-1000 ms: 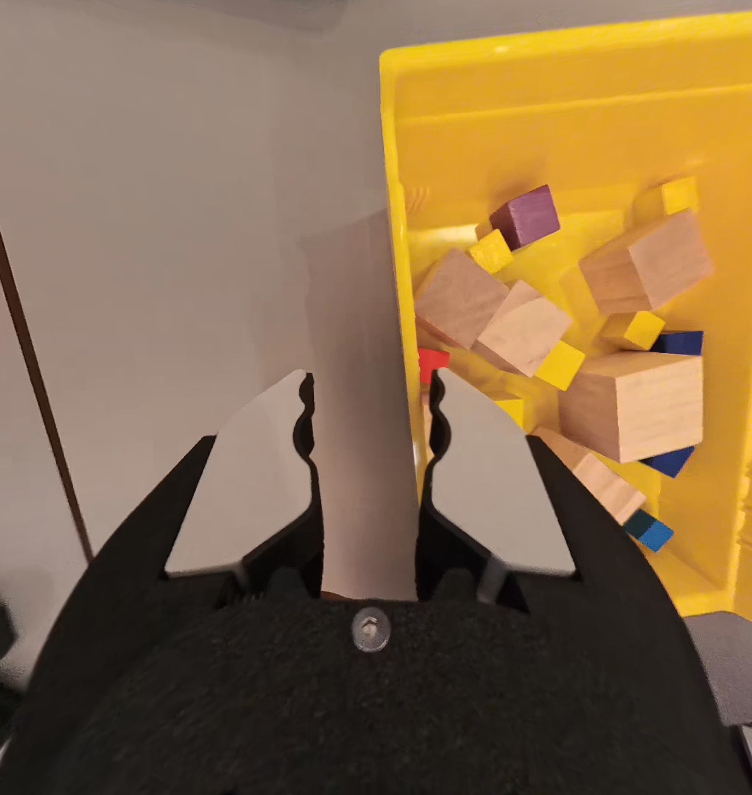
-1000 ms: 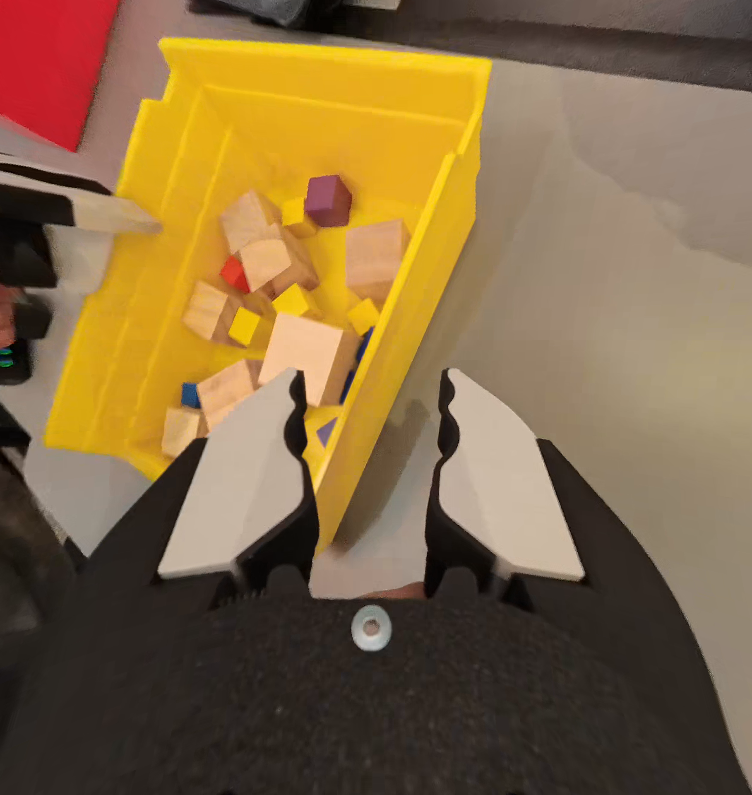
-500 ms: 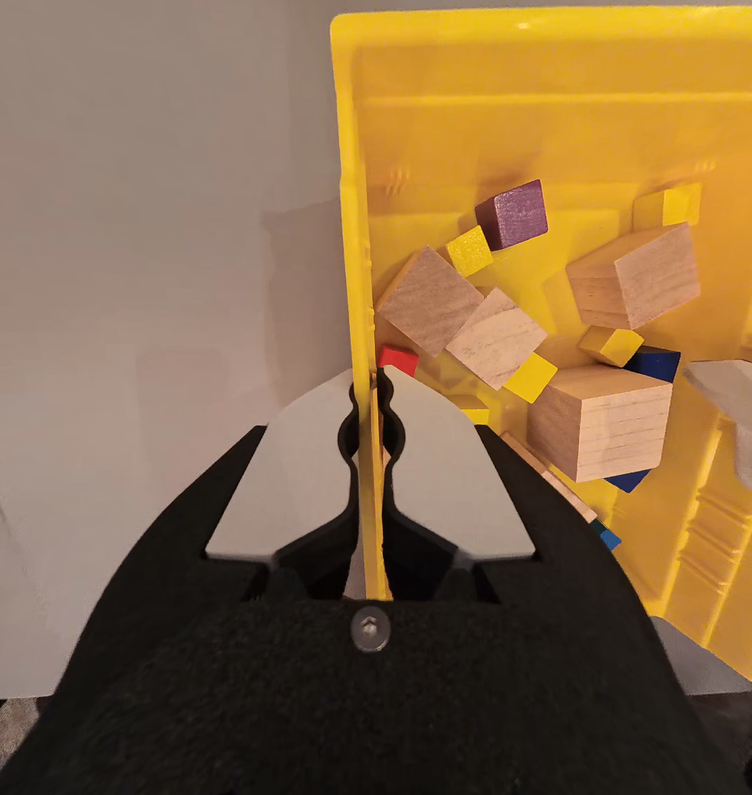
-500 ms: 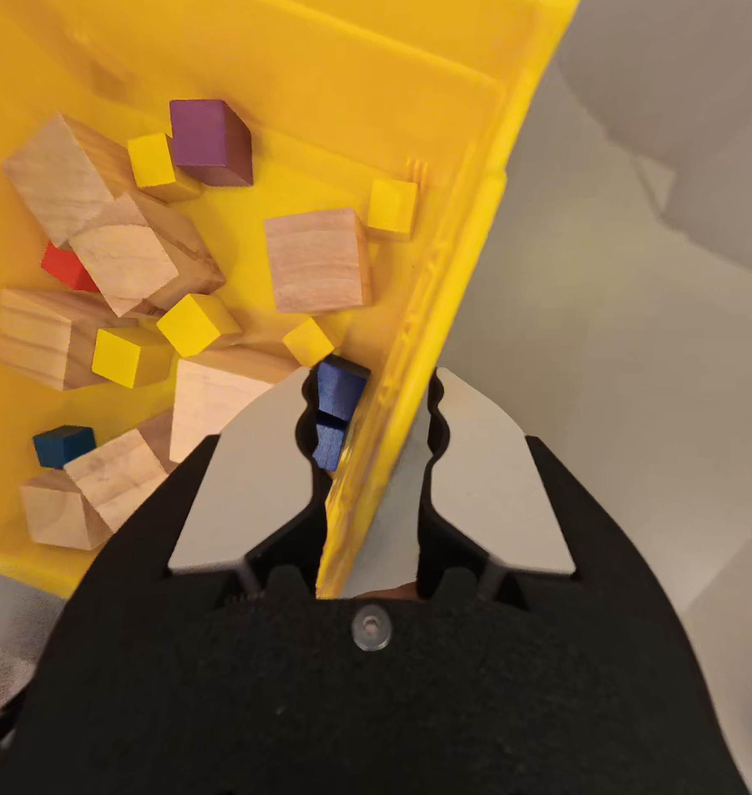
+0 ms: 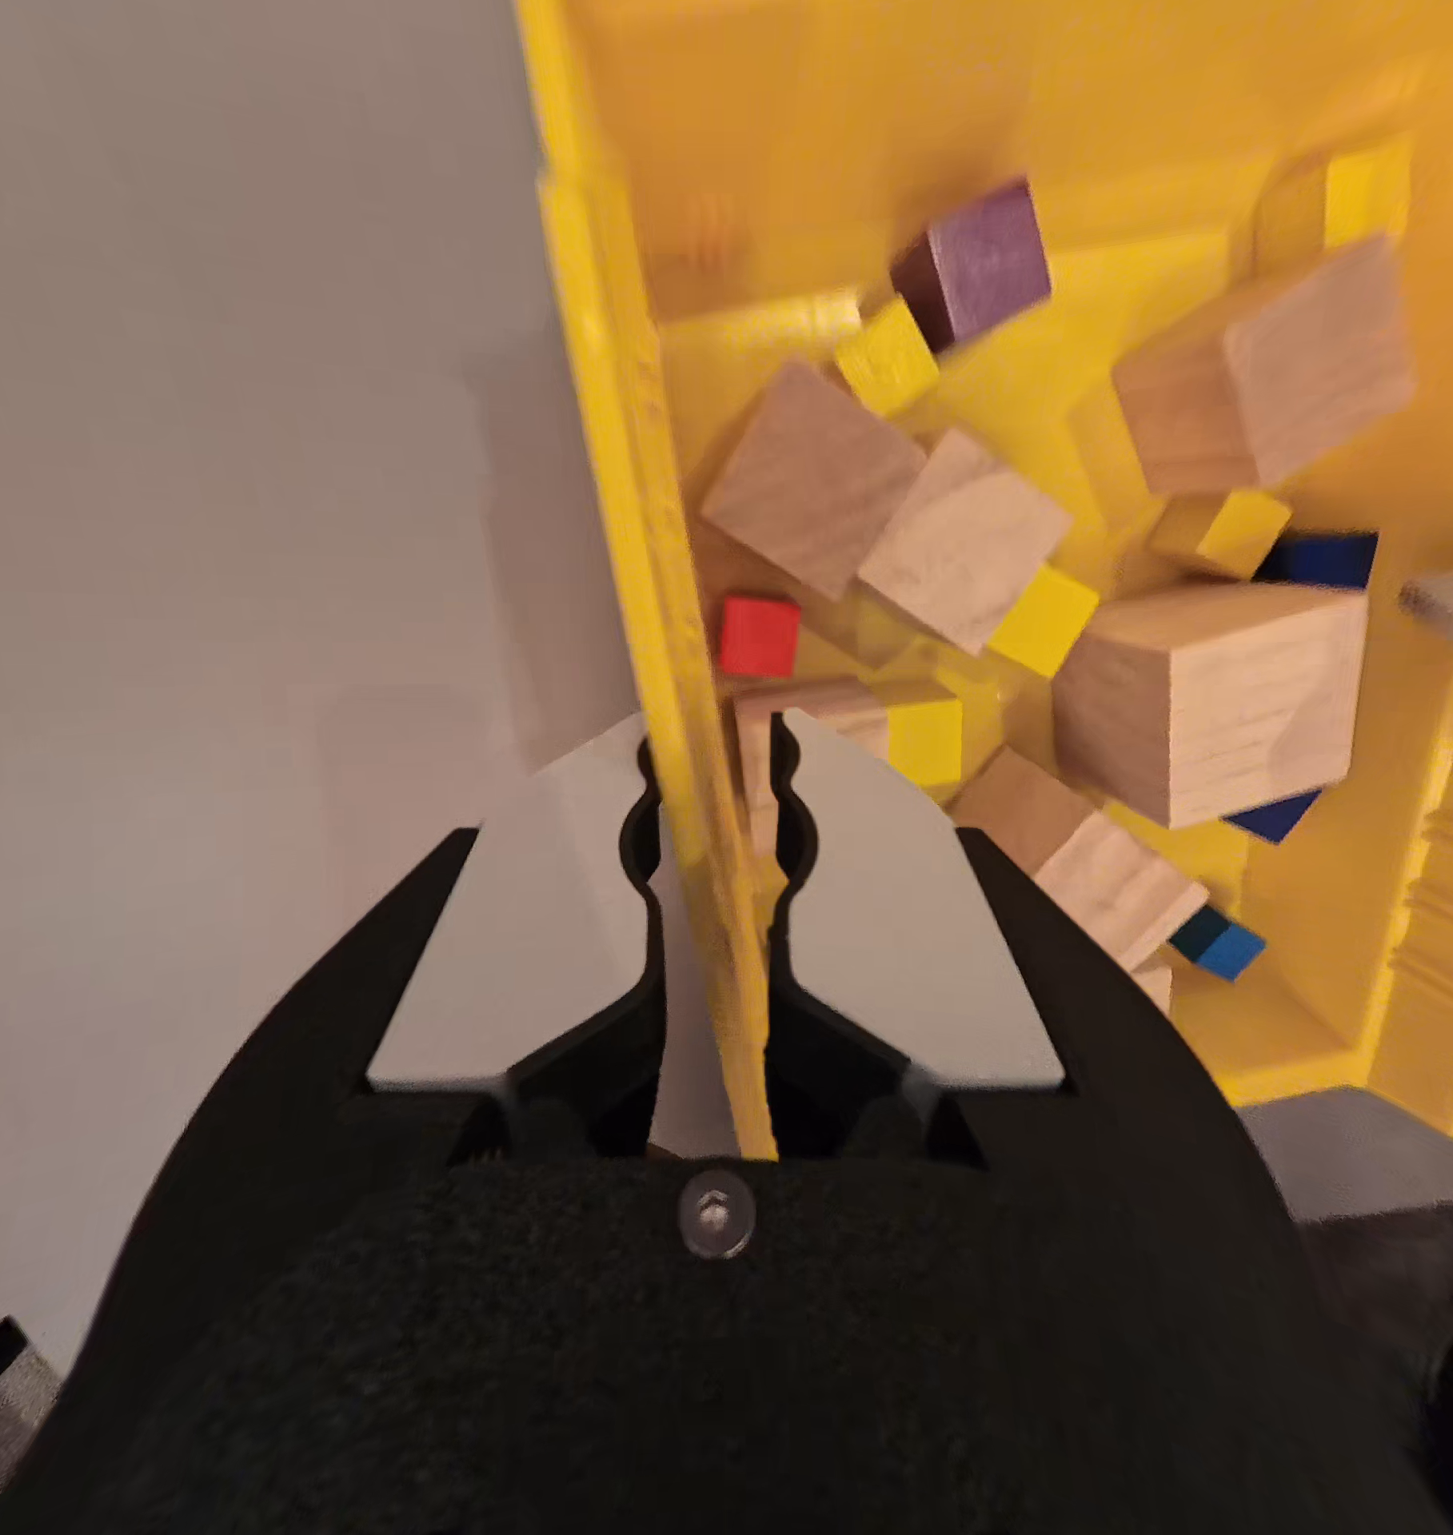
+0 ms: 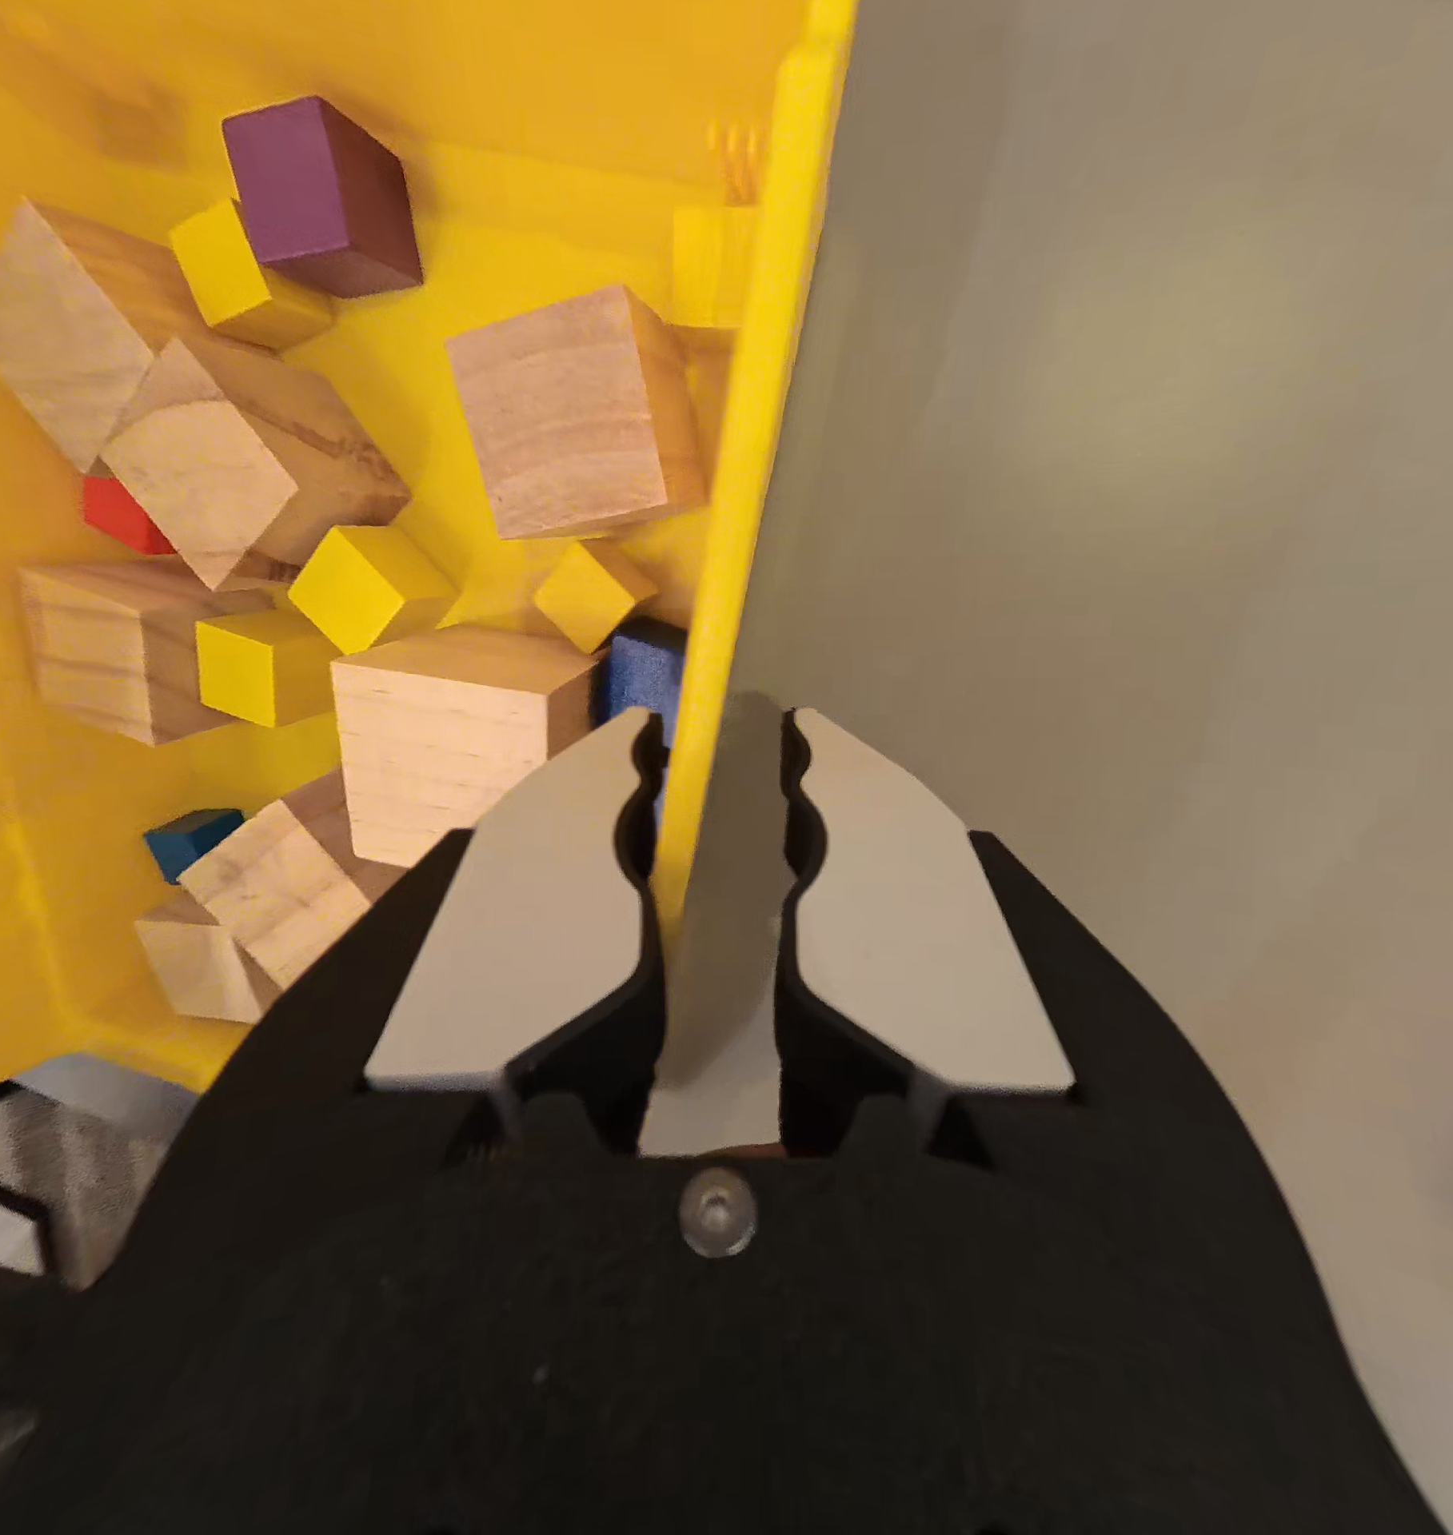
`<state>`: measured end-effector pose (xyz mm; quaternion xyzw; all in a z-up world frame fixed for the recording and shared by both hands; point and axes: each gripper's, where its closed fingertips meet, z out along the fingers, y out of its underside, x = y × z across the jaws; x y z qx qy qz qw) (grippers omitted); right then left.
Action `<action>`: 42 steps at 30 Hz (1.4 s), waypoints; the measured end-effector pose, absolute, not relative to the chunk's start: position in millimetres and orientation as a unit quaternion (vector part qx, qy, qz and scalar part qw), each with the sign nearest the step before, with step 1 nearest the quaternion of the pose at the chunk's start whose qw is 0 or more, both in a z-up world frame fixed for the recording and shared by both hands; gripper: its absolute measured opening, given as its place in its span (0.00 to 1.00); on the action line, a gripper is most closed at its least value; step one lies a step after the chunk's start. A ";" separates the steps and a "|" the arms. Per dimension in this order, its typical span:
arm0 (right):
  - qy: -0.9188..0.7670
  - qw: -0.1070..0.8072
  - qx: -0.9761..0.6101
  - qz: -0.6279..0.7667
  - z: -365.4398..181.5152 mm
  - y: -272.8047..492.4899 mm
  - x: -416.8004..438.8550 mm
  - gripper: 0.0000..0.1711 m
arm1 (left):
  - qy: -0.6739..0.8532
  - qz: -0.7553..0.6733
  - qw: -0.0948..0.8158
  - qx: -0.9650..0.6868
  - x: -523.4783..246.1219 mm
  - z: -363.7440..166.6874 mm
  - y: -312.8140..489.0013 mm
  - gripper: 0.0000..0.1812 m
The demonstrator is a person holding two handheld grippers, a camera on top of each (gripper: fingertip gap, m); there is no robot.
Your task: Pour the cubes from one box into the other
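Yellow box (image 5: 615,349) of unlabelled cubes (image 6: 577,415), both claws straddling opposite walls, grip unclear

Left gripper (image 5: 710,747) and right gripper (image 6: 719,727) each clamped narrow

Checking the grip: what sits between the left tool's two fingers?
In the left wrist view, the yellow box's side wall runs between the left tool's fingers; nothing else is there.
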<state>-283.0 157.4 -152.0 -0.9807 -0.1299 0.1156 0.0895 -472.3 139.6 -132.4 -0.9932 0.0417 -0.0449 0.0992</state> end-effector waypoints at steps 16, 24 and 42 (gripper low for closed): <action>-0.161 0.116 -0.979 0.054 -113.6 170.5 -250.6 0.03 | 0.078 -0.059 0.114 -0.989 -439.7 -100.9 145.4 0.02; -0.117 0.103 -0.987 0.037 -67.1 169.7 -136.7 0.03 | 0.157 -0.095 0.105 -0.978 -328.8 -70.5 170.1 0.02; 0.106 0.145 -0.983 0.034 24.4 169.5 188.4 0.03 | 0.345 -0.065 0.131 -0.927 16.5 30.1 251.9 0.02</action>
